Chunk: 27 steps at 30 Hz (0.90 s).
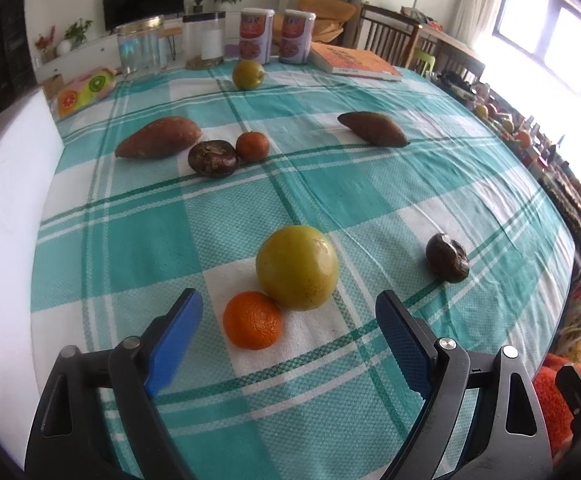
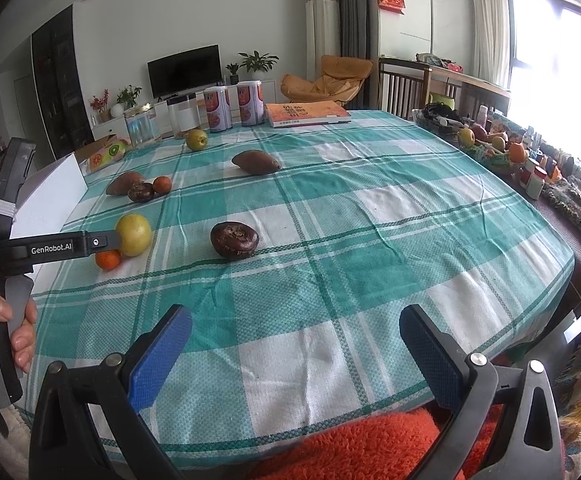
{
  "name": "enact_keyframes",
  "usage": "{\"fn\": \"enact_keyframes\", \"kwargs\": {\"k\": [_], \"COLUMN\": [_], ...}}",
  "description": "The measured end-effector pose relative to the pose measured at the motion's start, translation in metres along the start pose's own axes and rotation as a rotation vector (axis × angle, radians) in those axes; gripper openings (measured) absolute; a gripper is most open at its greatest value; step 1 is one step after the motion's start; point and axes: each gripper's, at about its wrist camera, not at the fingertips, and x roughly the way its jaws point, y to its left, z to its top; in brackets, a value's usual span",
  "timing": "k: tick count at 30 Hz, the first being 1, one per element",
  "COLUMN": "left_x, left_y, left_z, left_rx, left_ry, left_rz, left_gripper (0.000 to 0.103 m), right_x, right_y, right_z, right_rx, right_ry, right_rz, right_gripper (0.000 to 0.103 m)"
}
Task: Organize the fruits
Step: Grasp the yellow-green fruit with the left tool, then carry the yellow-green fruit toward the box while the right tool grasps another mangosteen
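Observation:
My left gripper (image 1: 288, 312) is open, its blue pads on either side of a small orange mandarin (image 1: 252, 320) that touches a yellow-green pear (image 1: 297, 267). A dark round fruit (image 1: 447, 257) lies to the right. Farther off lie a sweet potato (image 1: 158, 137), a dark fruit (image 1: 213, 158), a small mandarin (image 1: 252, 146), a second sweet potato (image 1: 372, 129) and a far pear (image 1: 248, 74). My right gripper (image 2: 295, 330) is open and empty over the table's near edge, short of the dark fruit (image 2: 234, 239). The left gripper's body (image 2: 50, 246) shows by the pear (image 2: 133, 234).
The checked teal tablecloth (image 1: 330, 184) covers the table. Jars (image 1: 139, 46), two cans (image 1: 255, 36) and an orange book (image 1: 354, 62) stand along the far edge. A white box (image 2: 50, 196) is at the left. Clutter with more fruit (image 2: 490, 140) lines the right side.

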Motion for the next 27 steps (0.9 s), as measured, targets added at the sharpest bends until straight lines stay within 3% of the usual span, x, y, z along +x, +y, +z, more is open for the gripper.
{"fn": "enact_keyframes", "kwargs": {"k": [5,6,7,8,12,16,21,22,25,27], "left_x": [0.028,0.031,0.034,0.034,0.016,-0.031,-0.096,-0.108,-0.139,-0.156], "left_y": [-0.015,-0.016,-0.016,-0.015,-0.003,0.01,0.027,0.032,0.052,0.068], "left_z": [0.02,0.022,0.023,0.023,0.019,0.014,0.007,0.004,-0.008,-0.015], "left_rx": [0.108,0.12,0.125,0.121,0.029,-0.064,-0.138,-0.147,-0.172,-0.196], "left_ry": [0.066,0.073,0.083,0.087,0.026,-0.056,-0.139,-0.152,-0.182,-0.195], "left_rz": [0.077,0.083,0.075,0.072,0.008,-0.091,-0.162,-0.166,-0.158,-0.157], "left_gripper": [0.087,0.079,0.055,0.053,0.053,0.053,0.053,0.053,0.053,0.053], "right_x": [0.0,0.0,0.001,0.002,0.012,0.057,0.121,0.13,0.151,0.15], "right_y": [-0.001,-0.001,-0.002,-0.002,-0.01,-0.023,0.007,0.013,0.027,0.029], "right_z": [0.0,0.0,0.0,0.0,0.001,0.023,0.061,0.065,0.062,0.06], "right_rx": [0.003,0.004,0.007,0.01,0.049,0.211,0.19,0.183,0.143,0.128], "right_ry": [-0.001,0.0,0.002,0.005,0.065,0.226,0.3,0.312,0.372,0.343], "right_rz": [0.002,0.004,0.006,0.009,0.074,0.337,0.36,0.362,0.306,0.299], "right_gripper": [0.103,0.103,0.103,0.103,0.103,0.103,0.102,0.095,0.046,0.044]}}
